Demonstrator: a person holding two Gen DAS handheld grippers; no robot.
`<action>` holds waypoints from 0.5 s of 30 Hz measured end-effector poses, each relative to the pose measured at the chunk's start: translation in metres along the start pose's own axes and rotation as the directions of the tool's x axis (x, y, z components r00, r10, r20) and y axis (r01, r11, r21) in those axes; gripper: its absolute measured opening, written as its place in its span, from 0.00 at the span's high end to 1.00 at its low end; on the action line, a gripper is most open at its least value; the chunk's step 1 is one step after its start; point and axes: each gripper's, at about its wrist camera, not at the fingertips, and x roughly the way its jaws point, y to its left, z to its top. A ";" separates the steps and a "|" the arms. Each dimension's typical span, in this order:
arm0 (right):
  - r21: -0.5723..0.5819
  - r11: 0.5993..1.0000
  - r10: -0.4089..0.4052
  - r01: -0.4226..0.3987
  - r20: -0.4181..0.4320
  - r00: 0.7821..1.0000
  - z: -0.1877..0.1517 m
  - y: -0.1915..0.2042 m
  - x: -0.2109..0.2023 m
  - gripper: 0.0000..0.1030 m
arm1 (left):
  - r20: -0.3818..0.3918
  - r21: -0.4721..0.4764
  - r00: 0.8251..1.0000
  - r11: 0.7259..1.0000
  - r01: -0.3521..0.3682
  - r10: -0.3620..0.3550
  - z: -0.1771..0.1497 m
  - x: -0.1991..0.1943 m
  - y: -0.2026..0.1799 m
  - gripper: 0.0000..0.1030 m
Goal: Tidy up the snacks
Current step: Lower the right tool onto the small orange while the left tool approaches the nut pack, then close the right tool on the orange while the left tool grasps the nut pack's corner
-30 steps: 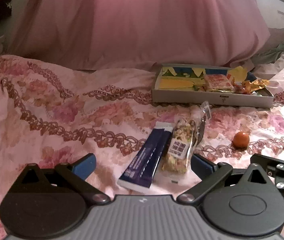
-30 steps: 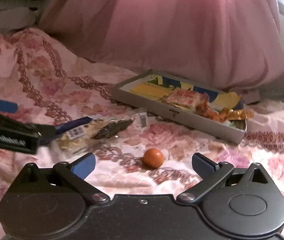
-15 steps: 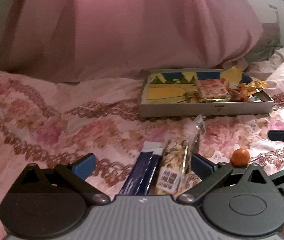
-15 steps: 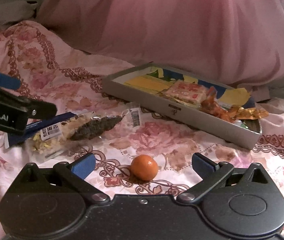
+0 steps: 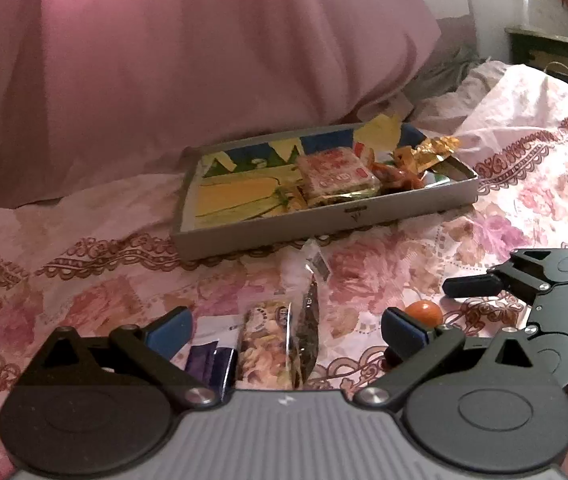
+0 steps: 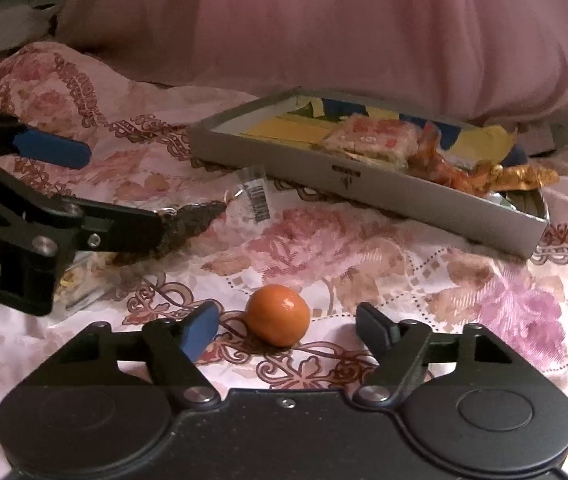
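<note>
Right claw (image 6: 285, 330): jaws apart and just closing in, orange (image 6: 277, 314) between the fingertips, pads not yet touching it on either side (a gap shows at both). Orange resting on the floral bedspread (image 6: 363, 256), also seen beside the right claw in the left wrist view (image 5: 423, 312).

Left claw (image 5: 285, 326): released, jaws wide, straddling three packets on the bedspread: a dark blue packet (image 5: 212, 360) nearest the left finger, a nut-mix packet (image 5: 266, 348) in the middle, a dark clear-wrapped packet (image 5: 307, 332) on the right. No pad contact visible with any of them. From the right wrist view, dark packet tip (image 6: 192, 220) projecting past the left claw's finger, with a barcode tag (image 6: 258, 196) at its far end.

Farther back: grey tray (image 6: 363, 190) lying on the bedspread, well apart from the orange. Inside it, a red-and-white wrapped snack (image 5: 333, 170) and gold and orange wrappers (image 5: 423, 154) at the right end, over a yellow and blue printed floor.

Behind the tray: pink drape (image 5: 204, 60) filling the background.
</note>
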 end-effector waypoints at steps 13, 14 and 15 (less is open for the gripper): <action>0.033 0.999 -0.011 0.011 -0.002 1.000 0.001 -0.007 -0.006 0.64 | -0.039 -0.022 0.998 0.999 0.045 -0.046 -0.004 0.017 -0.001 0.29; 0.034 0.999 -0.011 0.011 -0.002 1.000 0.001 -0.008 -0.006 0.64 | -0.042 -0.017 0.998 0.999 0.048 -0.049 -0.004 0.018 -0.002 0.30; 0.038 0.999 -0.011 0.011 -0.002 1.000 0.001 -0.008 -0.006 0.65 | -0.047 -0.011 0.998 0.999 0.052 -0.052 -0.004 0.019 -0.004 0.33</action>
